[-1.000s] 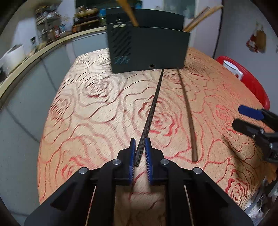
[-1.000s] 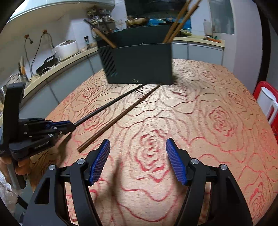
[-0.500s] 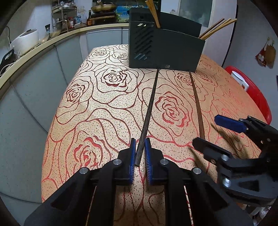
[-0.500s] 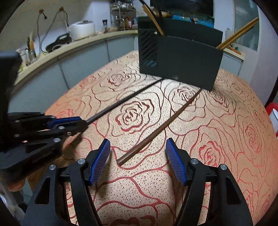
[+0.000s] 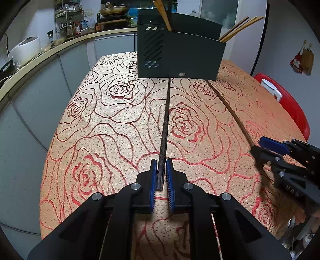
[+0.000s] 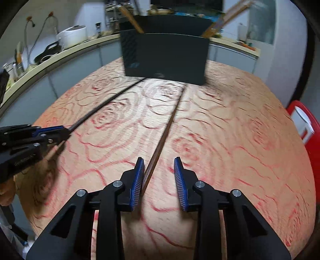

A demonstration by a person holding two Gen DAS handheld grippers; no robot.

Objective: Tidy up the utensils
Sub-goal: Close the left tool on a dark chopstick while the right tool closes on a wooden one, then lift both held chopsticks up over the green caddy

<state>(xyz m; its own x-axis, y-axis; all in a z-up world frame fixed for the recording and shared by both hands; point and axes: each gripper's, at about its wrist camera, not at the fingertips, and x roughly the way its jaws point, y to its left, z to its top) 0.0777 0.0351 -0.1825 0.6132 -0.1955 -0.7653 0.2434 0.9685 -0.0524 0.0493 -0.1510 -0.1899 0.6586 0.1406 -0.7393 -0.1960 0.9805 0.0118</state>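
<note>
We are clenching left hand-held gripper [image 5: 162,174] on black chopstick [image 5: 165,120]; right hand-held gripper [image 6: 159,176], released, straddling brown chopstick [image 6: 162,138]; next closing, lifting toward far holder [image 5: 180,58].

a: what sort of place is this?
b: a home kitchen. a counter [image 5: 66,43] curves along the wall, carrying a white rice cooker [image 5: 24,50] and a wire rack of bottles [image 5: 69,22].
a: anything else?
b: a pan [image 5: 114,10] at the back, and a table under a rose-patterned cloth [image 5: 112,120].
</note>
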